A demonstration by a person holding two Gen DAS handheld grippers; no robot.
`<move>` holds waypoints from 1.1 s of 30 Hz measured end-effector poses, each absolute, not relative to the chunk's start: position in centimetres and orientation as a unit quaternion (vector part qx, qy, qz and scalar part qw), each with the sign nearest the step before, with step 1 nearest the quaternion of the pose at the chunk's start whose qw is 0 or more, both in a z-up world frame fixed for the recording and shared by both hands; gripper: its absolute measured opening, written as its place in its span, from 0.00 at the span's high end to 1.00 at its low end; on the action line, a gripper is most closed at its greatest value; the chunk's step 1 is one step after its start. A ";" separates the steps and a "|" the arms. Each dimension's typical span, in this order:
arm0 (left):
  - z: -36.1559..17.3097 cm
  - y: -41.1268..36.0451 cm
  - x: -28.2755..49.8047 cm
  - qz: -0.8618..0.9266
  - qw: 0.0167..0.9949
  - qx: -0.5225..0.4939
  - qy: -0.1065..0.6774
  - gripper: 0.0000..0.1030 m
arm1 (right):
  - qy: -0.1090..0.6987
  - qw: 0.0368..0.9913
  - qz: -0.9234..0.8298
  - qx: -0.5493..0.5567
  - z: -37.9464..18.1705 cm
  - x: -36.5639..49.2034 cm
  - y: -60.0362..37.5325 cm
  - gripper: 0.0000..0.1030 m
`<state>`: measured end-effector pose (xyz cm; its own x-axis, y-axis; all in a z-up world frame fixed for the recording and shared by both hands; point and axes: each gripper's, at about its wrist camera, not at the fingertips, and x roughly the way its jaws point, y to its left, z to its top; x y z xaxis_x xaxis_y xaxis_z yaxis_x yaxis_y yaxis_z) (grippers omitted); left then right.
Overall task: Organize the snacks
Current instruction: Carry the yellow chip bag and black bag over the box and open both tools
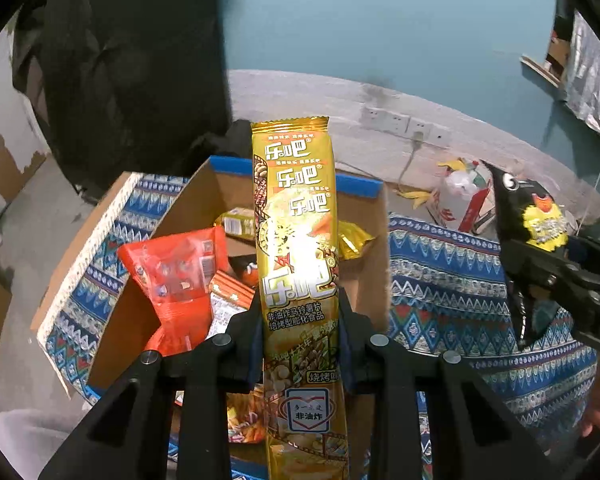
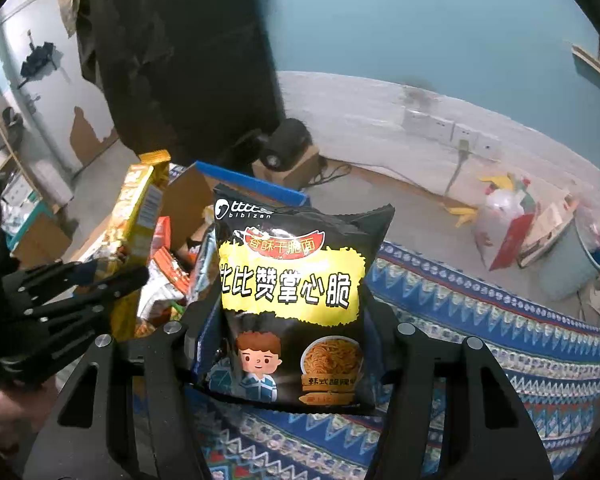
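A tall gold packet (image 1: 300,264) is being held upright in the left gripper (image 1: 300,320), whose jaws are being pressed together on its lower half. The brand 乐吧 is being shown several times down its front, with 非油炸马铃薯片 and 焙烤型膨化食品 below, 烧烤味 partly readable lower down, and a heart badge reading 非油炸. The packet is being carried just above an open cardboard box (image 1: 374,248) with blue-taped edges, in which a red bag (image 1: 176,276), an orange-and-white packet (image 1: 228,300) and small gold packets (image 1: 352,240) are lying; their print is too small to be read.

A black bag (image 2: 296,300) is being clamped by its sides in the right gripper (image 2: 296,340), whose jaws are being kept about half apart by the bag's width. The name "bibizan" is being displayed at its top, 香酥干脆面 on a red banner, and 比比赞掌心脆 in large black characters on a yellow patch, above a cartoon boy and a bowl of noodles. This bag is being held over a blue patterned cloth (image 2: 480,340) covering the table, just beside the box's right side. Wall sockets (image 1: 404,122) are being seen on the pale wall behind, and a plastic bag (image 2: 500,220) is lying on the floor.
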<state>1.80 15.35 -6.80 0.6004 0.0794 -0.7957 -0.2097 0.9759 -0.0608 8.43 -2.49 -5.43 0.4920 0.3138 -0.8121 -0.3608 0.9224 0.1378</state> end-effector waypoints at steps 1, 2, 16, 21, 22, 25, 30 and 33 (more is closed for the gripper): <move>-7.2 15.6 2.0 0.085 0.890 -0.076 0.442 0.71 | 0.466 0.862 0.197 -0.026 -5.5 8.6 -2.2 0.44; -7.4 15.9 2.2 0.090 0.888 -0.075 0.444 0.70 | 0.467 0.862 0.198 -0.026 -5.6 8.6 -1.9 0.44; -9.5 18.7 3.2 0.114 0.873 -0.100 0.464 0.51 | 0.479 0.849 0.221 -0.024 -6.7 9.6 1.4 0.43; -7.6 19.7 2.0 0.131 0.880 -0.100 0.445 0.39 | 0.486 0.841 0.237 -0.016 -7.3 10.7 3.0 0.43; -7.3 19.9 1.7 0.132 0.881 -0.101 0.443 0.39 | 0.488 0.839 0.240 -0.013 -7.4 10.9 3.5 0.43; -6.5 20.8 0.8 0.139 0.883 -0.104 0.437 0.35 | 0.493 0.833 0.250 -0.011 -7.7 11.4 4.8 0.43; -5.6 22.3 -0.7 0.154 0.884 -0.103 0.428 0.32 | 0.492 0.830 0.263 -0.028 -8.0 12.2 7.8 0.43; -5.3 23.3 -1.6 0.164 0.885 -0.110 0.422 0.29 | 0.493 0.826 0.270 -0.035 -8.4 12.5 9.0 0.43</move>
